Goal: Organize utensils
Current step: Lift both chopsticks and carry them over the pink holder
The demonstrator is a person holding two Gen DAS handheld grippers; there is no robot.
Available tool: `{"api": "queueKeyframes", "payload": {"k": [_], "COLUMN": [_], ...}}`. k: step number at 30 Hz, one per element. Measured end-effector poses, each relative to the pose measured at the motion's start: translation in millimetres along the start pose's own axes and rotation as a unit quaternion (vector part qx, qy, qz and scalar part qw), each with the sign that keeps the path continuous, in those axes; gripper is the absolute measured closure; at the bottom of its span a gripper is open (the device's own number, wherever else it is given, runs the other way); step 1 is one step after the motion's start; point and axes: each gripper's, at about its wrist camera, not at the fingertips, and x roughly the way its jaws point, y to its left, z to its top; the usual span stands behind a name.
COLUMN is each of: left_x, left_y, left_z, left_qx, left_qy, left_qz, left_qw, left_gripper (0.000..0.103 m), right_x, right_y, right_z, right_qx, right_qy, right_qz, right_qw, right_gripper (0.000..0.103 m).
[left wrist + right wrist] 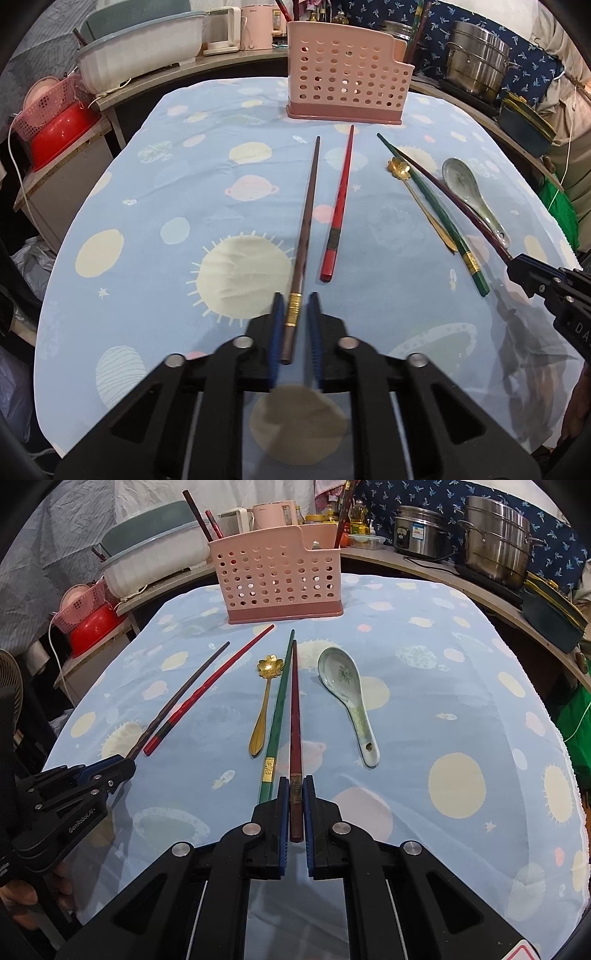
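Note:
A pink perforated utensil holder (347,74) (277,576) stands at the table's far side. My left gripper (295,306) is shut on the near end of a dark brown chopstick (308,210) (177,701) with a gold band. My right gripper (295,786) is shut on the near end of a dark red chopstick (294,709) (461,206). On the cloth lie a red chopstick (340,199) (210,686), a green chopstick (432,206) (279,709), a gold flower spoon (417,199) (266,701) and a ceramic spoon (469,192) (347,694).
The table has a blue planet-print cloth (184,221) (443,701). Behind it stand basins (140,48), a red bowl with a pink basket (55,122), a kettle (273,513) and steel pots (476,66) (495,539). The right gripper's body (546,291) shows at the right edge of the left wrist view.

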Motion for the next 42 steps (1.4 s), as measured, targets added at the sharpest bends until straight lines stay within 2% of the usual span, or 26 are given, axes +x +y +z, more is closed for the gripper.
{"api": "queueKeyframes", "payload": {"k": [7, 12, 25, 34, 42], "left_x": [-18.1, -46.8, -125.7, -152.4, -160.7], "left_y": [1.1, 4.5, 6.4, -0.2, -8.0], "left_z": [3.3, 17.7, 81.3, 127.8, 164.1], "left_qx": [-0.005, -0.013, -0.027, -0.017, -0.007], "left_qy": [-0.011, -0.039, -0.137, -0.184, -0.210], "left_qz": [-0.010, -0.016, -0.036, -0.049, -0.056], "left_qw": [0.9999, 0.9990, 0.9895, 0.9816, 0.9762], "left_gripper": [0.096, 0.096, 0.096, 0.096, 0.096], "right_x": [-9.7, -31.3, -97.0, -130.8, -141.7], "right_y": [-1.3, -2.9, -10.1, -10.3, -10.6], "right_z": [3.3, 14.8, 69.6, 113.3, 146.2], "right_qx": [-0.001, 0.003, 0.003, -0.003, -0.007], "right_qy": [-0.013, -0.036, -0.125, -0.169, -0.193], "right_qz": [0.002, 0.005, 0.009, 0.015, 0.024], "right_qw": [1.000, 0.999, 0.992, 0.985, 0.981], "right_gripper": [0.096, 0.096, 0.096, 0.096, 0.096]}}
